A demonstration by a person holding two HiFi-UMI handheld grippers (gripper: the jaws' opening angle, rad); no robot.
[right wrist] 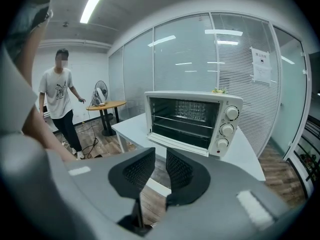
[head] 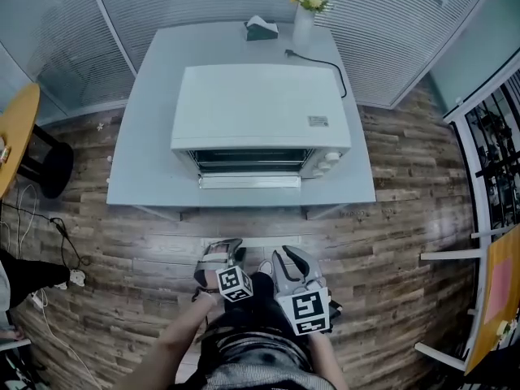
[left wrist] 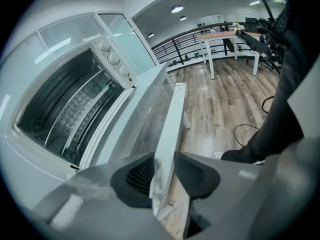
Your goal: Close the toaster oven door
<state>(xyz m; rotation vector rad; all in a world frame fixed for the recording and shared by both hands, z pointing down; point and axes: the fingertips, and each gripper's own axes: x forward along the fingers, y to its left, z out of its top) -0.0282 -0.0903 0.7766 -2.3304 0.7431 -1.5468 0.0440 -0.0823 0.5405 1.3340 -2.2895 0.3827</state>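
Note:
A white toaster oven [head: 260, 104] stands on a pale table [head: 146, 136], its glass door [head: 252, 222] folded down flat past the table's front edge. The door's white handle [head: 272, 240] runs between the pads of my left gripper [head: 227, 249]. In the left gripper view the handle [left wrist: 172, 124] fills the gap of that gripper [left wrist: 164, 176], and the dark oven cavity [left wrist: 70, 109] lies beyond. My right gripper [head: 291, 258] hovers beside it, just short of the handle. Seen from the right gripper [right wrist: 160, 171], the jaws stand a little apart with nothing between them, facing the oven [right wrist: 192, 119].
A vase of yellow flowers [head: 305, 19], a tissue box [head: 260, 29] and the oven's cord [head: 321, 59] sit behind the oven. A round wooden table [head: 16, 128] and floor cables lie left. A person [right wrist: 57, 99] stands at the far left; railings and a desk [left wrist: 225, 39] are at right.

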